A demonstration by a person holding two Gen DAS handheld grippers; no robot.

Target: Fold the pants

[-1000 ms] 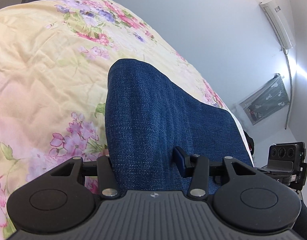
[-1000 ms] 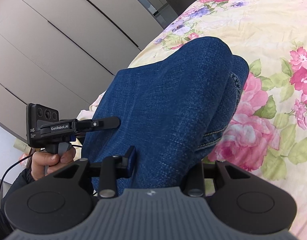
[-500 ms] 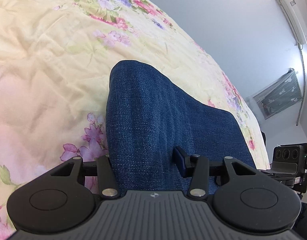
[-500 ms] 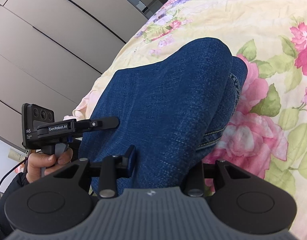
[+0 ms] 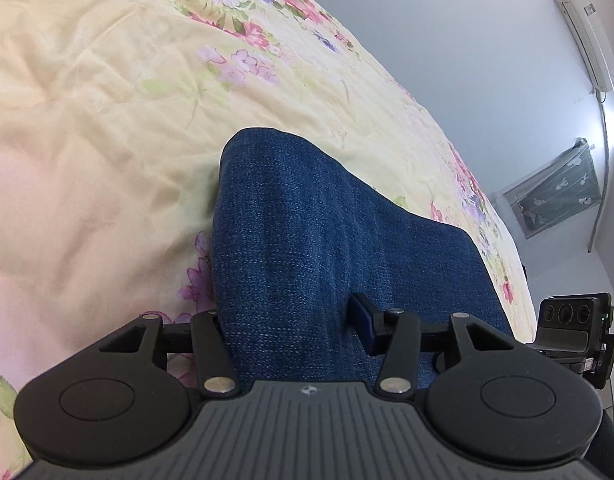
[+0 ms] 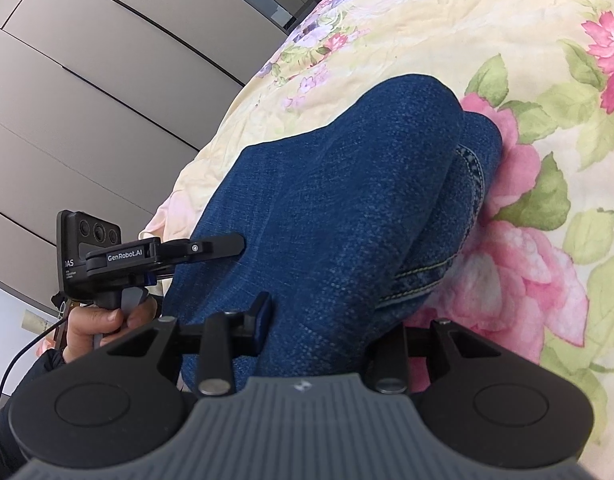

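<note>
Lower than a second ago, the left hand-held gripper has just been opening, pants between its jaws; I judge the fold is being laid on the bed, release next. Right view: right hand-held gripper pinches the pants; the other gripper reads "GenRobot.AI".

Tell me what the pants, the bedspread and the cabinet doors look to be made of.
Pants: blue denim, seemingly; speckled weave and pale contrast stitching along the seams, matte.
Bedspread: thin woven fabric, likely cotton; fine creases, printed flowers on pale yellow, no sheen.
Cabinet doors: smooth flat taupe panels with dark gaps between them; probably laminate or painted board, faint satin finish.
</note>
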